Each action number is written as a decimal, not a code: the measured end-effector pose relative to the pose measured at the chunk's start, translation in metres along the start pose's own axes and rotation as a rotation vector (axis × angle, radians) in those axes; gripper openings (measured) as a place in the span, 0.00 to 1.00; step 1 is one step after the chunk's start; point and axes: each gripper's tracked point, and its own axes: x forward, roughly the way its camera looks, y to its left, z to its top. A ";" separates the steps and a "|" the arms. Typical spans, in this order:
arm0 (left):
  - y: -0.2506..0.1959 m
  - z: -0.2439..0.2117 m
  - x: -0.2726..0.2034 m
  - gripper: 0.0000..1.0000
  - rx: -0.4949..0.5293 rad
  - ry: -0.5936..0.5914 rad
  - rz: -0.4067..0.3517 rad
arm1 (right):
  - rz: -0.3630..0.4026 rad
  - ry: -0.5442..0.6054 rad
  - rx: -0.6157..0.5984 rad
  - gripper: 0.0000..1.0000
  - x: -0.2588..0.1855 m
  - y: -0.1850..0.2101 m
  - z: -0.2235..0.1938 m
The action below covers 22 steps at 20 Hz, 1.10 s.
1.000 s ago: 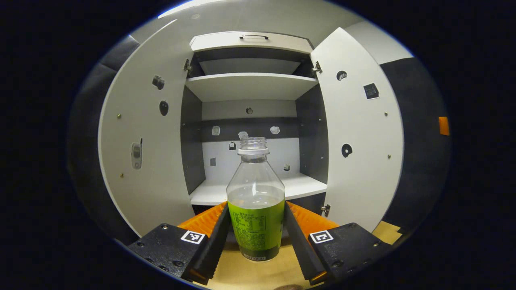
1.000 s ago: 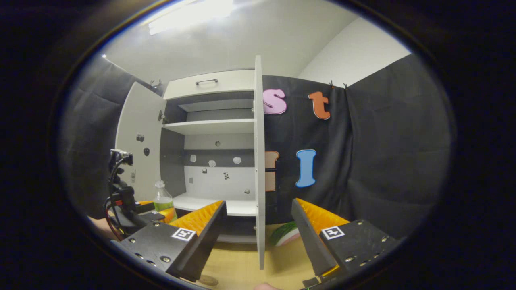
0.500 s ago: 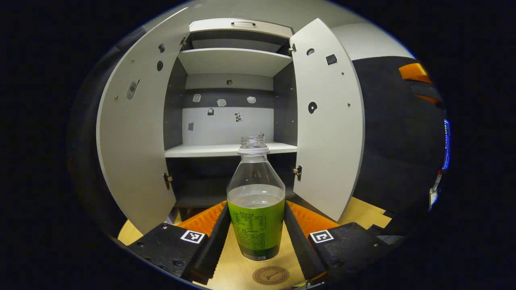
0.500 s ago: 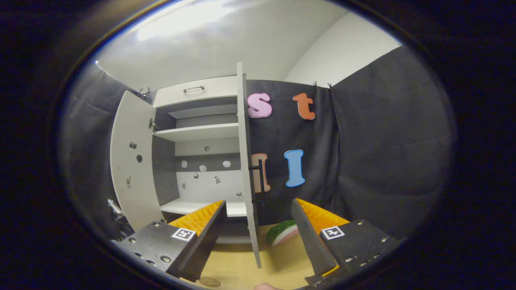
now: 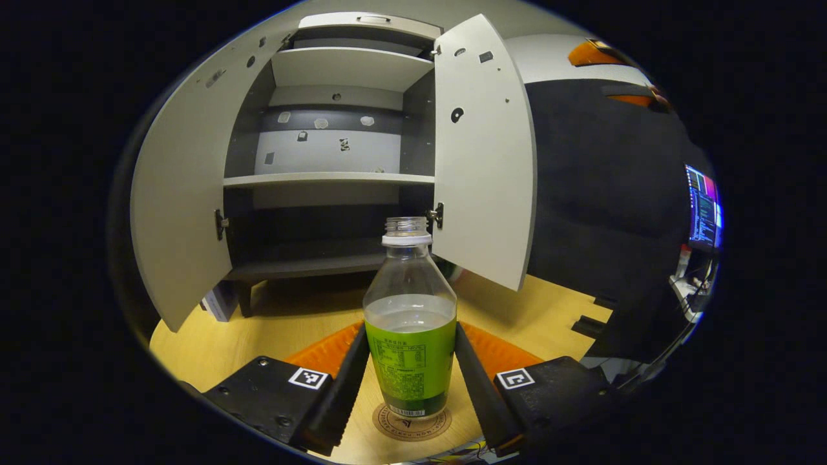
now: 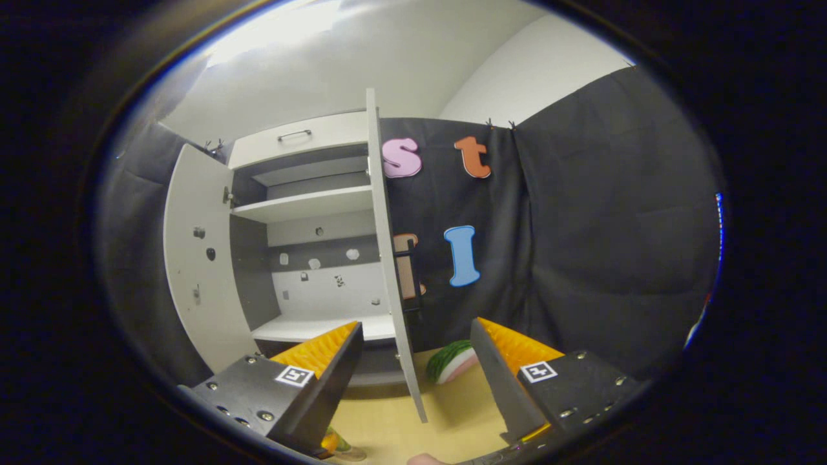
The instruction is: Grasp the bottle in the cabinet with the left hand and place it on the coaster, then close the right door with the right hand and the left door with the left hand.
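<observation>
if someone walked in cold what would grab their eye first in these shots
Most likely the bottle with its green label, uncapped and part full, clamped upright in the left gripper over the round coaster on the wooden table. Behind it the white cabinet gapes, both doors wide open. In the right gripper view, the open right gripper faces the right door edge-on, a watermelon slice just beyond.

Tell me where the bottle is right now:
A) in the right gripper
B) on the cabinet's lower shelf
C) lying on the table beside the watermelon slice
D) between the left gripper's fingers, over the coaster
D: in the left gripper view the bottle stands upright between the left gripper fingers, its base over the round coaster.
</observation>
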 end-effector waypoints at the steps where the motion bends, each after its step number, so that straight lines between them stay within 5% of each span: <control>1: -0.003 -0.011 0.000 0.80 0.000 0.019 -0.020 | -0.009 0.020 -0.007 1.00 0.001 0.002 -0.006; 15: 0.002 -0.030 -0.001 0.85 0.126 -0.026 -0.115 | -0.016 0.092 -0.066 1.00 -0.007 0.036 -0.030; 22: 0.001 0.004 -0.006 0.95 0.077 0.000 -0.158 | -0.053 0.097 -0.073 1.00 -0.011 0.033 -0.037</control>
